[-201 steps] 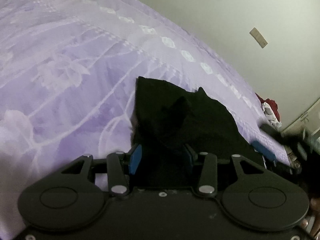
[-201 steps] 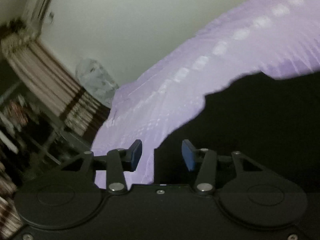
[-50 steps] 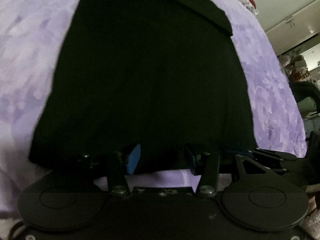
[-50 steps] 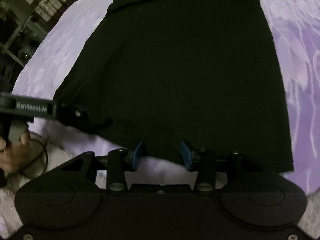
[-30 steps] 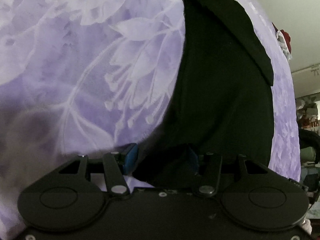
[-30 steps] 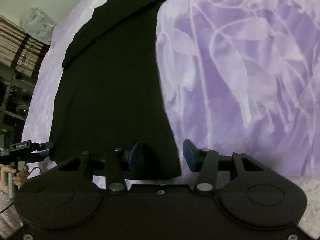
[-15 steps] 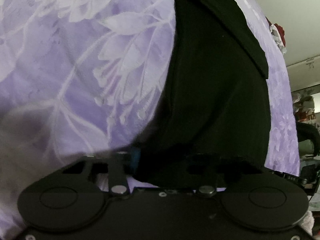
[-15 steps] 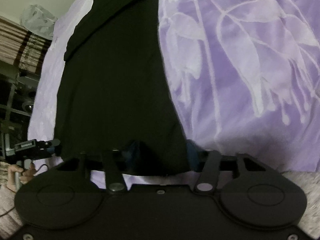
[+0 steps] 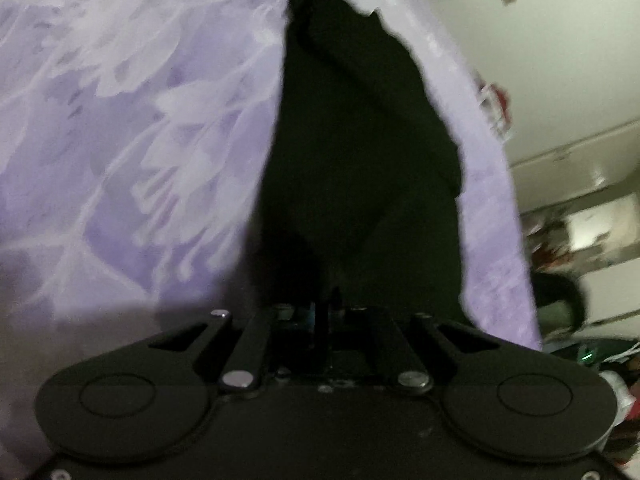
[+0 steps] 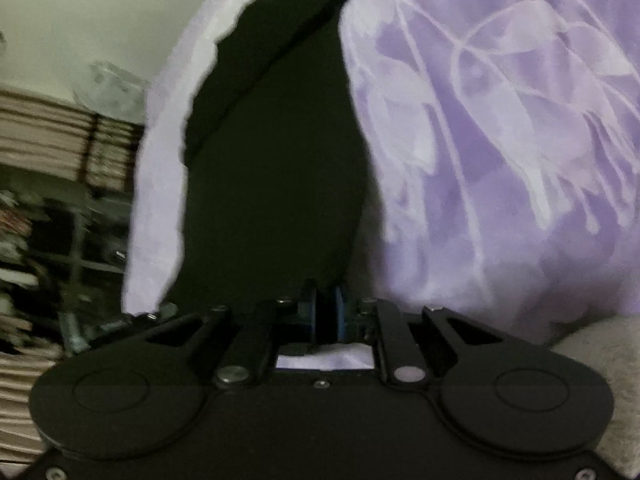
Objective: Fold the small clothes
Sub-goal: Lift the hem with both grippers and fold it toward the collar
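A black garment (image 9: 360, 168) lies on the purple flowered bedspread (image 9: 132, 140) and runs away from both cameras. My left gripper (image 9: 320, 312) is shut on the garment's near left corner, and the cloth rises in a fold from its pads. In the right wrist view the same black garment (image 10: 272, 184) narrows toward my right gripper (image 10: 326, 314), whose blue pads (image 10: 341, 312) are pressed together on the near right corner. A folded band crosses the garment's far end (image 10: 280, 28).
The bedspread (image 10: 500, 120) spreads wide on the outer side of each gripper. A pale wall (image 9: 560, 60) and a red and white heap (image 9: 496, 108) lie past the bed in the left view. Stacked boards (image 10: 48, 136) and cluttered shelves (image 10: 60, 240) stand beyond the bed's edge.
Both grippers have shut on the garment's near corners. The left one has lifted its corner, so the cloth now stands up in a fold. More of the room shows in both views.
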A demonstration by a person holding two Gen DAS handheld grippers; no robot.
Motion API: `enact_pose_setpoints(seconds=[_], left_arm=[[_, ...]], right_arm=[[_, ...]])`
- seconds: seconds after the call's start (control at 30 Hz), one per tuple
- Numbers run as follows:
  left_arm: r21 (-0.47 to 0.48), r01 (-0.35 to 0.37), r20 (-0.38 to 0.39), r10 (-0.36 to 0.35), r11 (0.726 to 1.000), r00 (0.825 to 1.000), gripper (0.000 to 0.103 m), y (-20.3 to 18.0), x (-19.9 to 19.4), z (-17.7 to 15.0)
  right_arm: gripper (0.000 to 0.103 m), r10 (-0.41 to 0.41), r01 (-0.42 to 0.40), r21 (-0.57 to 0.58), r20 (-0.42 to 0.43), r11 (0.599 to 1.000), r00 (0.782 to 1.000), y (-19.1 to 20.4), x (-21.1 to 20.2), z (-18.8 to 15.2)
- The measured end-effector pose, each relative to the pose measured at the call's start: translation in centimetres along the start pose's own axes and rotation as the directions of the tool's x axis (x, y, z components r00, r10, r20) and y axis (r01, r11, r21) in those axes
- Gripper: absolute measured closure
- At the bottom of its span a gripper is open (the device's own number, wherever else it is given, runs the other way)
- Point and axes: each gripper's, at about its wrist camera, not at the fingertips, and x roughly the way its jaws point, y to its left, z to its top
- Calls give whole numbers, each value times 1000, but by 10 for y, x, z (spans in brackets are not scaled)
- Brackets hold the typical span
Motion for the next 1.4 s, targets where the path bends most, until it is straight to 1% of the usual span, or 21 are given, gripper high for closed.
enact_pose_setpoints(seconds=[0.1,0.2,0.3,0.37,0.43,0.5,0.53,0.57,0.6,0.63,0.67,0.7,0.73,0.8,0.93,0.97,1.03,1.13,1.2,1.33,1.4], left_arm=[[-30,81,42,-80,996,996,101,-8,-1,17],[-33,122,72,-120,992,990,101,-18,3,46],[-2,119,102,-118,993,988,101,-35,10,91],[20,114,132,-116,993,984,101,-48,17,130],[46,90,171,-96,995,981,101,-64,26,175],[45,54,218,-63,998,974,100,-73,39,211],[48,46,233,-56,998,971,85,-75,49,231],[40,7,228,-16,999,973,47,-73,57,246],[-3,-66,232,65,998,971,41,-71,64,253],[-43,-128,251,135,991,959,47,-69,69,255],[-44,-138,260,145,989,955,47,-65,72,251],[-37,-113,263,118,993,957,46,-60,72,243],[-37,-78,257,85,996,963,46,-52,71,232],[-46,-42,231,52,998,972,46,-33,69,201],[-97,-36,164,51,995,985,46,-1,73,141],[-121,-15,156,34,993,987,46,6,75,127],[-153,34,186,-5,988,983,46,13,78,110],[-193,75,216,-32,978,976,46,13,83,106],[-214,102,232,-51,971,971,46,8,88,110],[-238,90,244,-30,967,969,46,0,100,127],[-251,91,250,-26,964,968,50,-2,103,131]], right_arm=[[100,74,-75,32,32,997,997,5,-3,14],[100,113,-115,34,62,993,992,14,-2,37],[100,120,-123,18,99,992,988,24,2,72],[100,128,-132,15,132,991,983,32,6,105],[100,140,-144,8,173,990,975,42,9,142],[100,165,-175,24,227,984,960,50,16,188],[100,175,-189,32,255,981,951,52,21,205],[96,182,-203,44,291,978,939,53,27,224],[94,175,-205,58,326,977,929,53,35,241],[68,133,-173,85,349,981,928,51,45,255],[51,59,-113,128,360,985,931,48,52,264],[51,3,-64,152,369,986,929,45,55,269],[51,-24,-34,152,366,988,930,41,58,266],[51,-3,-43,129,339,991,941,34,60,250],[51,6,-23,61,262,998,965,19,55,192],[51,3,-17,55,241,998,971,16,55,179],[51,5,-17,55,208,998,978,10,54,156],[51,17,-29,66,178,997,984,8,63,134],[51,3,-15,66,175,998,985,11,74,131],[51,-4,-15,85,222,996,975,19,91,139],[51,-23,-1,95,250,996,968,21,97,142]])
